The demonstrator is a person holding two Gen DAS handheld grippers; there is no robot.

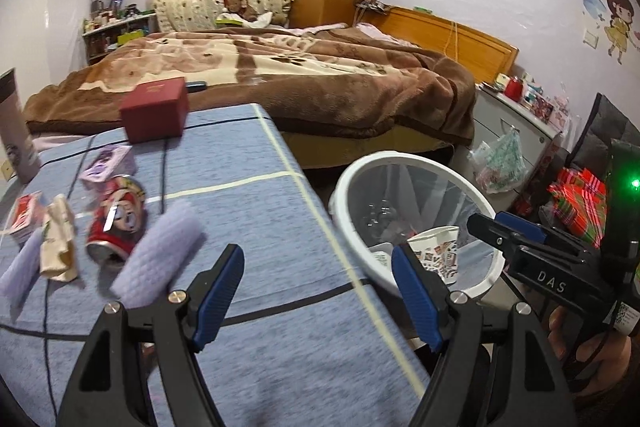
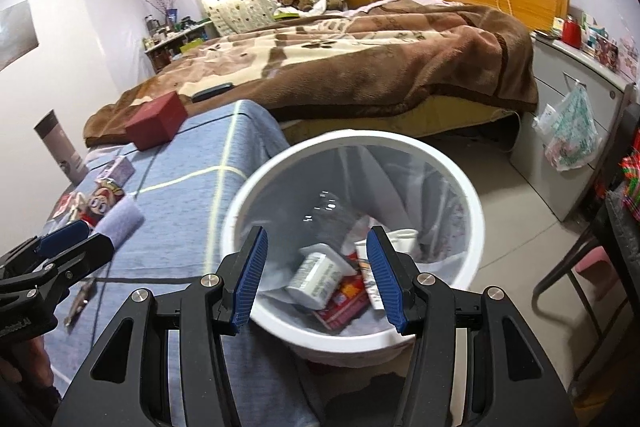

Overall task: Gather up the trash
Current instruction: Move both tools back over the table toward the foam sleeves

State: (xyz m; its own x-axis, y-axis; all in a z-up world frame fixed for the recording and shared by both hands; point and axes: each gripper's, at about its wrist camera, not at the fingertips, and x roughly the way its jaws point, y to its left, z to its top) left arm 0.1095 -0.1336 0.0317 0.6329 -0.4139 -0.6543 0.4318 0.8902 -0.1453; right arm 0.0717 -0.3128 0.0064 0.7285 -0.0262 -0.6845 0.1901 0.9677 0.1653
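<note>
A white trash bin [image 1: 486, 205] with a clear liner stands on the floor beside the blue-clothed table [image 1: 256, 227]; it also shows in the right wrist view [image 2: 470, 187], holding a white tub [image 2: 320, 277], a red packet and paper. My left gripper [image 1: 318, 275] is open and empty above the table's right edge. My right gripper [image 2: 316, 259] is open and empty above the bin. On the table lie a crushed red can [image 1: 118, 219], a crumpled wrapper [image 1: 60, 239], a lilac roll [image 1: 160, 251] and small cartons [image 1: 108, 161].
A dark red box [image 1: 156, 115] sits at the table's far end and a tall grey tube [image 1: 14, 127] at its left edge. A bed with a brown blanket [image 1: 280, 75] lies behind. A grey cabinet with a hanging plastic bag [image 1: 500, 163] and a chair [image 2: 600, 247] stand on the right.
</note>
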